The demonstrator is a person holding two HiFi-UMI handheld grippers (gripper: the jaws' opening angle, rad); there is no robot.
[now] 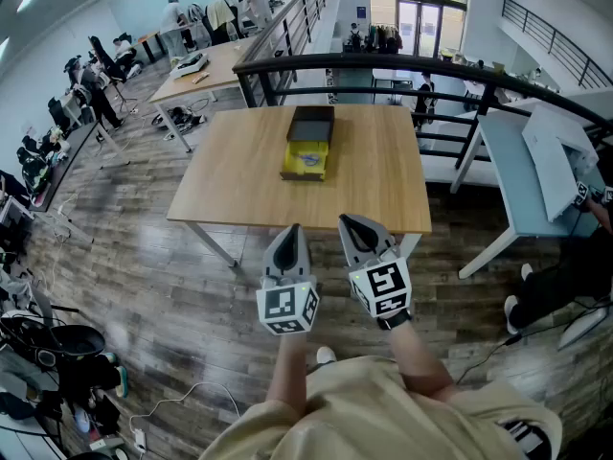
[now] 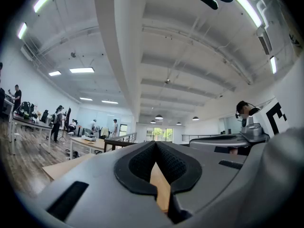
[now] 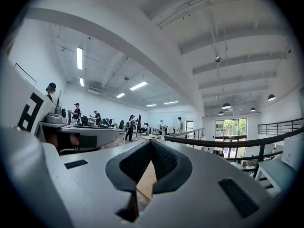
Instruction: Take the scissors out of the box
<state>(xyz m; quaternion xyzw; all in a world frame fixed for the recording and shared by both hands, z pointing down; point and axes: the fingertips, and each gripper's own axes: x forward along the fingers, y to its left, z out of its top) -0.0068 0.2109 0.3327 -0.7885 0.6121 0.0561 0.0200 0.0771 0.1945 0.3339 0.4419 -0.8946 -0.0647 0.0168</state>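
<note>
An open yellow box [image 1: 288, 167] lies in the middle of the wooden table [image 1: 230, 185] in the head view, with its black lid [image 1: 311, 124] just behind it. Inside the box lies a small bluish thing [image 1: 308, 159] that looks like the scissors, too small to make out. Both grippers hang side by side in front of the table's near edge, well short of the box. My left gripper [image 1: 294, 229] [image 2: 155, 145] is shut with nothing in it. My right gripper [image 1: 346, 220] [image 3: 150, 143] is shut too and holds nothing.
A black railing [image 1: 383, 63] curves behind the table. A pale grey table [image 1: 522, 185] stands at the right, with a seated person [image 1: 565, 290] near it. Bags and cables [image 1: 53, 353] lie on the floor at the left. Another wooden table [image 1: 206, 73] is farther back.
</note>
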